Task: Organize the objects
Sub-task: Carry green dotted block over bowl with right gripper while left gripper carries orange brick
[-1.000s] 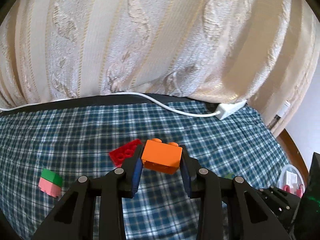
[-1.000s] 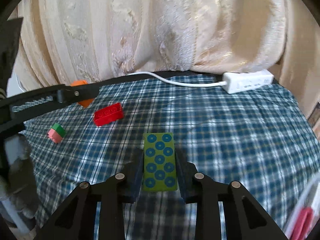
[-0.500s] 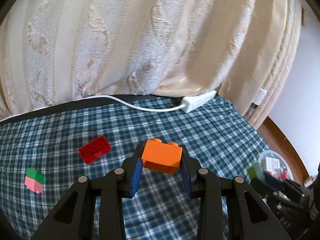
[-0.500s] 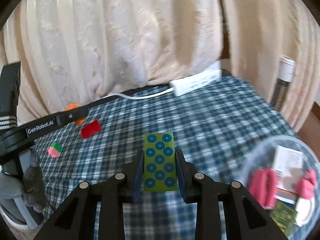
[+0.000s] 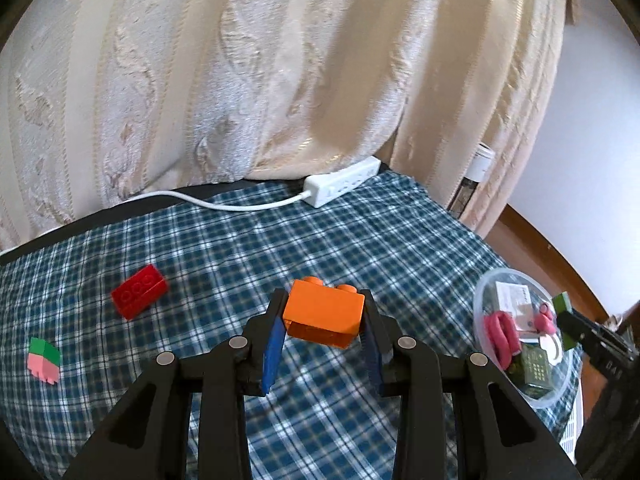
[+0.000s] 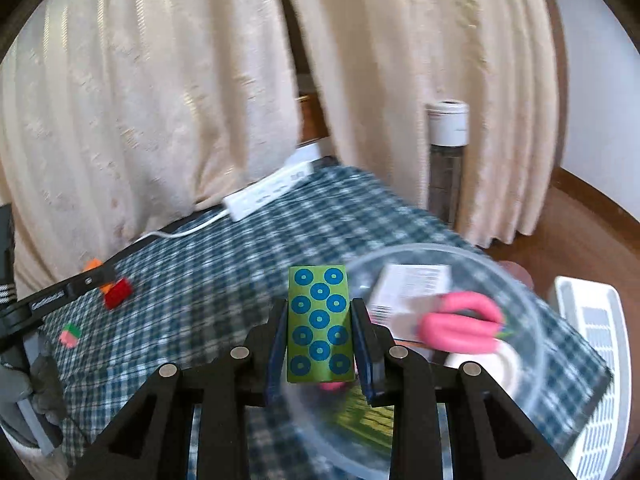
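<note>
My left gripper [image 5: 323, 322] is shut on an orange brick [image 5: 322, 312] and holds it above the checked cloth. My right gripper [image 6: 320, 332] is shut on a green block with blue rings [image 6: 320, 324], at the left rim of a clear plastic bowl [image 6: 520, 380]. The bowl holds pink-handled scissors [image 6: 460, 326], a white box [image 6: 408, 288] and other small items. The bowl also shows in the left wrist view [image 5: 486, 296] at the right. A red brick [image 5: 138, 296] and a pink-and-green block [image 5: 44, 360] lie on the cloth at the left.
A white power strip [image 5: 340, 186] with its cable lies at the cloth's far edge under cream curtains [image 5: 280, 80]. A grey bottle with a white cap [image 6: 446, 152] stands behind the table. A white slatted basket [image 6: 600, 344] sits at the right beside the bowl.
Both grippers have swung to the right with their blocks held. The bowl has come much closer in the right wrist view and now shows larger in the left wrist view.
</note>
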Tool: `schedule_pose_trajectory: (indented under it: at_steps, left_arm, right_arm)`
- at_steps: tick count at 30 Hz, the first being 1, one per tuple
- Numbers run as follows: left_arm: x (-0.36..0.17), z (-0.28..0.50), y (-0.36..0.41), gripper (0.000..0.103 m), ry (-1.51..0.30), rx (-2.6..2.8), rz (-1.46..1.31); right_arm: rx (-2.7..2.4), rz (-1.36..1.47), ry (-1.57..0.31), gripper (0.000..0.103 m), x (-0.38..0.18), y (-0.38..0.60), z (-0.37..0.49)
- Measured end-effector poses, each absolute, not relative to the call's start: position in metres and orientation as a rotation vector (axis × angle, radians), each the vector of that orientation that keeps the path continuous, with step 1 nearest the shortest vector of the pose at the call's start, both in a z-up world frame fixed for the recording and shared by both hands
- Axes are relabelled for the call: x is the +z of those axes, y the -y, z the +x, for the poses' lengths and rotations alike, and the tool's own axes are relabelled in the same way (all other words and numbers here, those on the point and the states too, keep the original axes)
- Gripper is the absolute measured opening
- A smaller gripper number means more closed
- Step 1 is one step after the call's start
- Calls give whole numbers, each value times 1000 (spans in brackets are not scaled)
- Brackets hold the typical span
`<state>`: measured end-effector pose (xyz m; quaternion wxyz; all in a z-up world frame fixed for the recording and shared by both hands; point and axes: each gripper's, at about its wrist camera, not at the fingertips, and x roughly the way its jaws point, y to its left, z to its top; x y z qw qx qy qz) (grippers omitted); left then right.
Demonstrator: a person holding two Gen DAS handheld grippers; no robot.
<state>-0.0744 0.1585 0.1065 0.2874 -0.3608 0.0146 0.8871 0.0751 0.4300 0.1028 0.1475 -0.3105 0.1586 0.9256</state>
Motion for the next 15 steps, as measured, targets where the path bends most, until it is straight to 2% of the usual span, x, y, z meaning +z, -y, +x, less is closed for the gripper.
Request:
schedule_pose_trajectory:
  at_steps: [15]
  left_arm:
    - [113,-56,-171,36,-56,2345,-935]
  right_arm:
    - [2529,-878,-530,32,80,-479,123]
